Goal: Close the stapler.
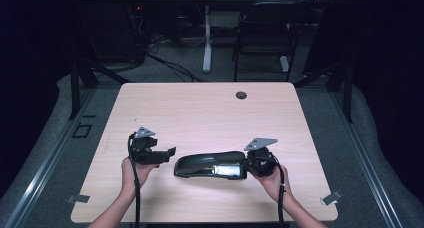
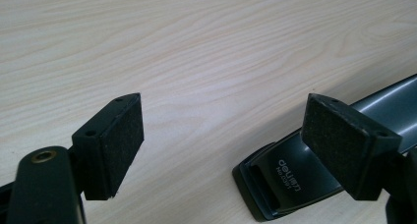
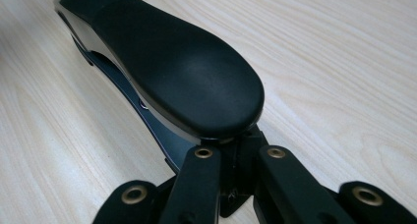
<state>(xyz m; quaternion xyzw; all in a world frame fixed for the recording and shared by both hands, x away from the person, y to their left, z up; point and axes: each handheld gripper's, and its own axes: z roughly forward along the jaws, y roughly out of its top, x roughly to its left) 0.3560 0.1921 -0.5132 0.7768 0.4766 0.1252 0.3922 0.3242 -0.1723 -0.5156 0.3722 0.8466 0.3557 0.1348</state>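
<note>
i work at a pale wooden table with a small dark grommet hole near its far edge. bits of grey tape sit at both near corners. under it lies grey carpet, crossed by a metal floor rail on each side. beyond stands a black folding chair, beside the white leg of another desk, with cables strewn over the floor. the room around me is dark.

Brand "deli" with a small "No." line, number unreadable, on the black stapler front end
</note>
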